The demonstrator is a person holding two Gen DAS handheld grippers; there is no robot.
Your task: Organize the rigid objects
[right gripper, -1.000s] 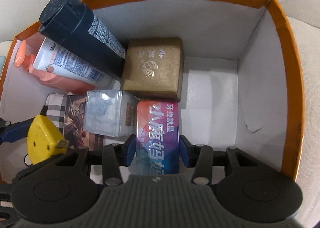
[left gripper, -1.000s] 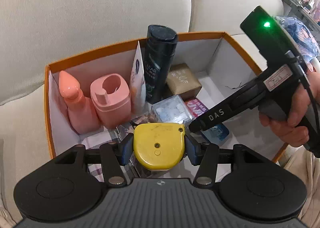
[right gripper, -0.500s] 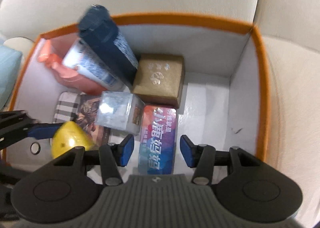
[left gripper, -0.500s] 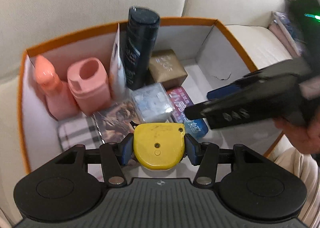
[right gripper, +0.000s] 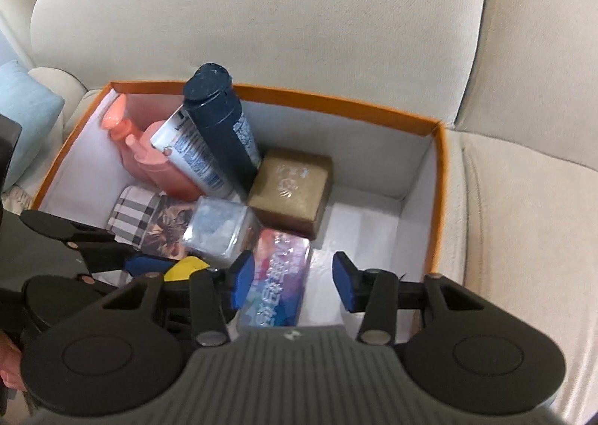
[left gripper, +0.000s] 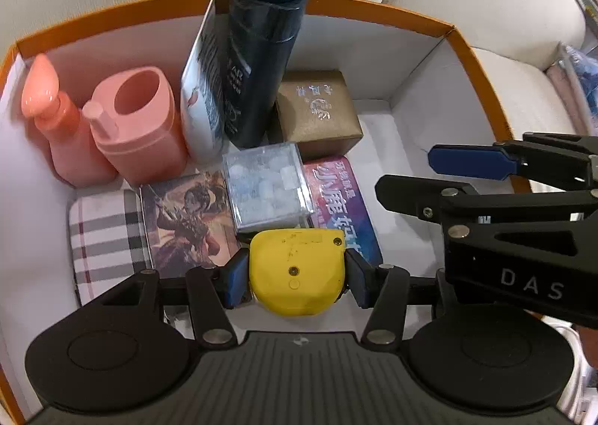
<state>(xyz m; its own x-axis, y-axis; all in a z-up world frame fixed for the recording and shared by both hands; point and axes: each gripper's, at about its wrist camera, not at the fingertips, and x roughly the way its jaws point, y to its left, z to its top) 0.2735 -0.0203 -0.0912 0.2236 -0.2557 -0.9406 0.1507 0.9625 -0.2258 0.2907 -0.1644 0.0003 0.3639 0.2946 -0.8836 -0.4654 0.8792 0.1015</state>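
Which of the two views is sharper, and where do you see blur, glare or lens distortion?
Left wrist view: sharp, and the yellow tape measure in the left tongs is crisp; fisheye bends the orange box rim; a small shine sits on the pink bottle. Right wrist view: softer, and the colourful flat box print is smeared.

The right gripper [right gripper: 291,285] has let go of the colourful flat box [right gripper: 278,277] and risen, jaws closing empty.

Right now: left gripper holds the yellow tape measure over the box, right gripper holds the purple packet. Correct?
Not quite. The right gripper holds nothing: its closing jaws stand clear above the purple packet, which lies on the box floor, per the right wrist view. The left gripper does hold the yellow tape measure.
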